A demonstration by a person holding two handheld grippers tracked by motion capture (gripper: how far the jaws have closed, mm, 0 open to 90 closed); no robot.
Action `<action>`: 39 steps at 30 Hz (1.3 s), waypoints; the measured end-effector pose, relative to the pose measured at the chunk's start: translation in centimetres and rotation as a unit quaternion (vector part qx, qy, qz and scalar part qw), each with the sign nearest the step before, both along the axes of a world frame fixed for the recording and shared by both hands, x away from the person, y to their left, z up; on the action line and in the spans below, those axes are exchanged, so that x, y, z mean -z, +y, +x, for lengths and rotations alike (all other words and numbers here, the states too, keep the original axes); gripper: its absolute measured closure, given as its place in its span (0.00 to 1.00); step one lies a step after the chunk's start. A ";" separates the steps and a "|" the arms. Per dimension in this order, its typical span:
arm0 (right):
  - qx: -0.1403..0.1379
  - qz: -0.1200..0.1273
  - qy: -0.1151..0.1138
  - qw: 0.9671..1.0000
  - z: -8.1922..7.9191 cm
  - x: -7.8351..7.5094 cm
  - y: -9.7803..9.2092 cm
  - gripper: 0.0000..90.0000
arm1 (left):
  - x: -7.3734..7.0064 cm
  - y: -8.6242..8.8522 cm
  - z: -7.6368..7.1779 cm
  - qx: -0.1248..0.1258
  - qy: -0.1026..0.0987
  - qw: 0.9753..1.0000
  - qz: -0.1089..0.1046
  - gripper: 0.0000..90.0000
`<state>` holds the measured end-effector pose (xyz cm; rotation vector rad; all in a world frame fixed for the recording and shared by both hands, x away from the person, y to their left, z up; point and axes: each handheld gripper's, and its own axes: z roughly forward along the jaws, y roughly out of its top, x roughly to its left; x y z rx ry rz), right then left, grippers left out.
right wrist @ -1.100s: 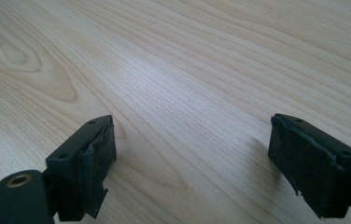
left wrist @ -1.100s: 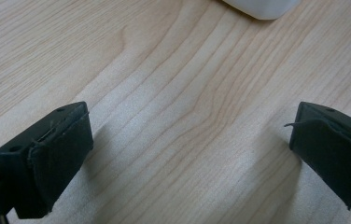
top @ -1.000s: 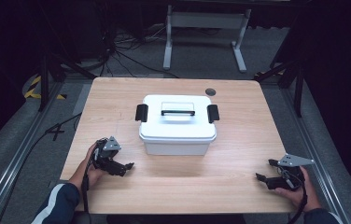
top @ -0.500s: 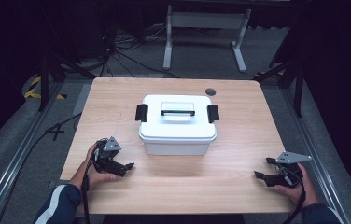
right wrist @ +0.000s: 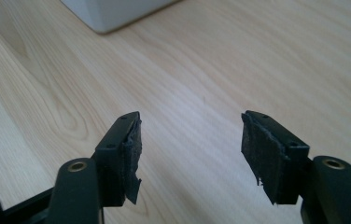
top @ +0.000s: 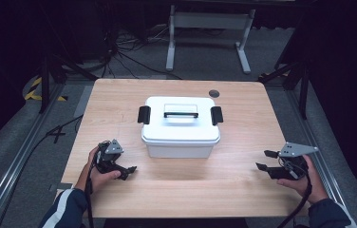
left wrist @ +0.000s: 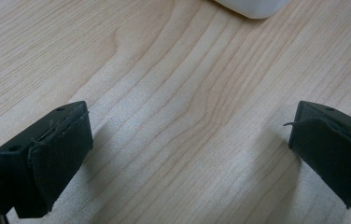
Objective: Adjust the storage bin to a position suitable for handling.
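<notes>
Plainly, the white plastic storage box with black side latches and a lid handle sits ahead of and between both grippers, apart from each. A likely slip: jaws meeting the smooth lid instead of a latch could skid or nudge the box across the pale wooden table. The left gripper rests low beside the box's near-left corner, jaws spread wide. The right gripper points inward, jaws also parted, holding nothing.
</notes>
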<state>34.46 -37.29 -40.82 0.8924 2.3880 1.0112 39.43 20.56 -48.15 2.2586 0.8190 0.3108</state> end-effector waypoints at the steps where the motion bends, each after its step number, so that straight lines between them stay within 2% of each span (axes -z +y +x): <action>1: -0.004 -0.007 -0.006 1.000 0.3 -0.8 0.5 0.43 | 0.0 0.0 0.0 0.000 0.000 1.000 0.000 0.00; 4: -0.022 -0.015 -0.023 0.999 0.9 -3.1 1.8 0.44 | 0.0 0.0 0.1 0.004 0.001 1.000 0.000 0.00; 5: -0.029 -0.022 -0.035 0.999 1.2 -4.3 2.5 0.46 | 0.0 0.0 0.1 0.004 0.002 1.000 -0.001 0.00; 7: -0.047 -0.026 -0.042 0.998 1.7 -6.0 3.6 0.46 | 0.0 0.1 0.1 0.009 0.000 1.000 0.002 0.00; 8: -0.047 -0.026 -0.042 0.998 1.7 -6.0 3.6 0.46 | 0.0 0.1 0.1 0.009 0.000 1.000 0.002 0.00; 9: -0.052 -0.031 -0.045 0.997 2.0 -6.9 4.2 0.47 | 0.0 0.0 0.1 0.008 0.000 1.000 0.002 0.00; 11: -0.085 -0.055 -0.044 0.994 2.8 -9.2 6.5 0.47 | 0.0 0.0 0.1 0.007 0.002 1.000 -0.001 0.00; 12: -0.090 -0.067 -0.044 0.993 3.1 -9.8 7.2 0.47 | 0.0 0.0 0.1 0.007 0.001 1.000 0.001 0.00; 15: -0.111 -0.082 -0.043 0.989 4.0 -11.2 9.2 0.47 | 0.0 0.1 0.1 0.007 0.002 1.000 0.000 0.00; 17: -0.115 -0.086 -0.046 0.989 4.2 -11.5 9.7 0.47 | 0.0 0.1 0.1 0.007 0.002 1.000 0.000 0.00; 23: -0.161 -0.127 -0.055 0.977 6.0 -13.9 14.0 0.49 | 0.0 0.1 0.1 0.007 -0.001 1.000 0.001 0.00; 25: -0.161 -0.140 -0.053 0.975 6.5 -14.4 15.3 0.47 | 0.0 0.0 0.0 0.001 0.000 1.000 0.000 0.00; 27: -0.163 -0.144 -0.053 0.975 6.7 -14.6 15.7 0.47 | 0.0 0.0 -0.1 -0.002 0.002 1.000 -0.001 0.01; 29: -0.174 -0.152 -0.054 0.971 7.1 -15.1 16.9 0.47 | 0.0 0.0 -0.2 -0.002 0.004 1.000 0.000 0.01; 30: -0.186 -0.158 -0.051 0.968 7.6 -15.4 17.9 0.49 | -0.1 0.1 -0.1 0.001 0.001 1.000 0.003 0.01; 36: -0.213 -0.178 -0.040 0.960 9.4 -15.7 20.6 0.53 | 0.0 0.1 -0.1 0.003 0.000 1.000 0.003 0.01; 39: -0.229 -0.191 -0.026 0.954 10.4 -15.4 21.7 0.55 | 0.0 0.1 -0.1 0.004 0.000 1.000 0.003 0.01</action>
